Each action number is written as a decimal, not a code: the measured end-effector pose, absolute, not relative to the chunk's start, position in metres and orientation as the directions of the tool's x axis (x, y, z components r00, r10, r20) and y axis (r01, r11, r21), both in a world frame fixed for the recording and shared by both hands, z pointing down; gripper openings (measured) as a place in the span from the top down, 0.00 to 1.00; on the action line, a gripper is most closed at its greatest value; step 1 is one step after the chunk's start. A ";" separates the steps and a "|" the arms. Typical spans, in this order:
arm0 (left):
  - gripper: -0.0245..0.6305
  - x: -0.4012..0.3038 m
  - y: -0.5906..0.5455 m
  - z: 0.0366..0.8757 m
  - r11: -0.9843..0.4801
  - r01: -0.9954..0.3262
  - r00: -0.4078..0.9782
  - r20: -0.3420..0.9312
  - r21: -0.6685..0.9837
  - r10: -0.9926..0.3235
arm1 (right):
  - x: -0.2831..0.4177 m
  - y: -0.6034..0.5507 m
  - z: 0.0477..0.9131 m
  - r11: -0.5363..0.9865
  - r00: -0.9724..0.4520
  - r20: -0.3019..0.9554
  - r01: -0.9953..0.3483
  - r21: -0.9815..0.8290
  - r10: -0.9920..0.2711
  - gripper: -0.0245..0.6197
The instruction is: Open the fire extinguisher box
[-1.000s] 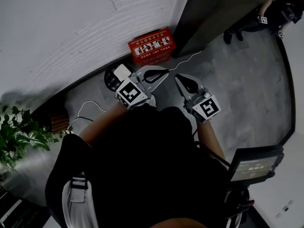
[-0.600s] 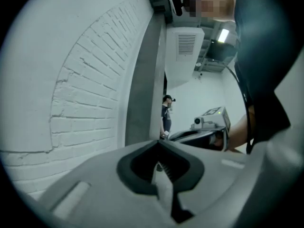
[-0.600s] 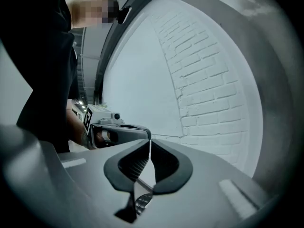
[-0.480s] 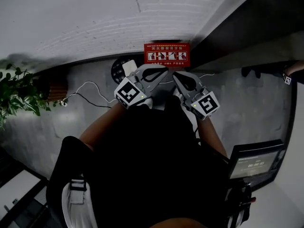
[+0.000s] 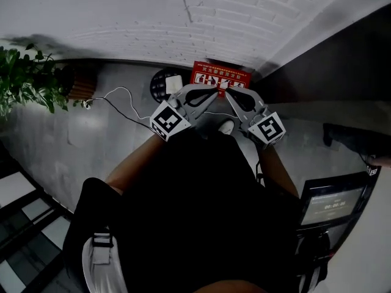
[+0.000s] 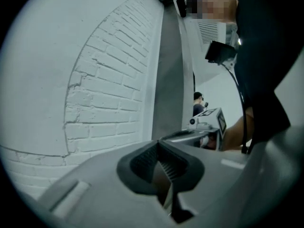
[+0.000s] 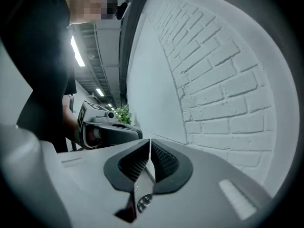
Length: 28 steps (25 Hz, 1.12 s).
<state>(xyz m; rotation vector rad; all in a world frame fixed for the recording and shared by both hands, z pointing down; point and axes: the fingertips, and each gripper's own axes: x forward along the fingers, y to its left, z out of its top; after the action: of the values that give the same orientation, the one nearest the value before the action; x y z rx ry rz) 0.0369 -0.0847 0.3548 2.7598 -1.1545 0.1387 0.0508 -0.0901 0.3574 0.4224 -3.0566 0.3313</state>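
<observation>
A person in a black top holds two grippers out over a grey floor, each with a black-and-white square marker on its cube. The left gripper (image 5: 204,92) has its ribbed pads pressed together on nothing, and the right gripper (image 5: 233,96) is likewise fully closed and empty. At 4 o'clock, a small screen (image 5: 333,203) shows pale figures too small to read. Just beyond the jaw tips, at 12 o'clock, the red fire extinguisher box (image 5: 220,78) stands on the floor against a white brick wall (image 5: 256,11); its top face carries white pictogram panels and lines of print that cannot be read. A white cable (image 5: 122,99) trails off at 9 o'clock towards a potted plant (image 5: 27,78) at 10 o'clock.
</observation>
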 end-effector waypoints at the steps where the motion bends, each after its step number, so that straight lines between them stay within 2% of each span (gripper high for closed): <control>1: 0.96 0.036 -0.086 0.355 -0.680 -0.726 0.687 0.145 0.102 -0.712 | 0.052 -0.094 0.359 0.940 -0.964 0.066 -0.267 -0.211 -0.259 0.95; 9: 0.96 0.022 -0.099 0.375 -0.619 -0.769 0.639 0.178 0.159 -0.749 | 0.046 -0.126 0.375 0.924 -0.956 0.054 -0.292 -0.248 -0.288 0.95; 16: 0.96 0.007 -0.118 0.419 -0.631 -0.744 0.667 0.212 0.219 -0.714 | 0.033 -0.154 0.425 0.886 -0.922 0.150 -0.384 -0.261 -0.356 0.95; 20: 0.96 0.000 -0.127 0.445 -0.631 -0.736 0.676 0.241 0.246 -0.696 | 0.021 -0.162 0.462 0.871 -0.918 0.206 -0.388 -0.301 -0.338 0.87; 23: 0.96 -0.006 -0.129 0.469 -0.628 -0.735 0.677 0.267 0.255 -0.685 | 0.017 -0.165 0.501 0.863 -0.911 0.258 -0.393 -0.317 -0.321 0.86; 28: 0.96 -0.001 -0.123 0.504 -0.625 -0.729 0.684 0.325 0.279 -0.653 | 0.035 -0.170 0.561 0.730 -0.857 0.357 -0.507 -0.458 -0.372 0.81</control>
<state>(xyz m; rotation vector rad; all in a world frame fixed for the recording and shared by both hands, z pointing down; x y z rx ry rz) -0.0014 -0.1225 0.5038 2.5087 -1.0796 0.2701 0.0348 -0.1699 0.5610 0.6956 -2.6927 0.8160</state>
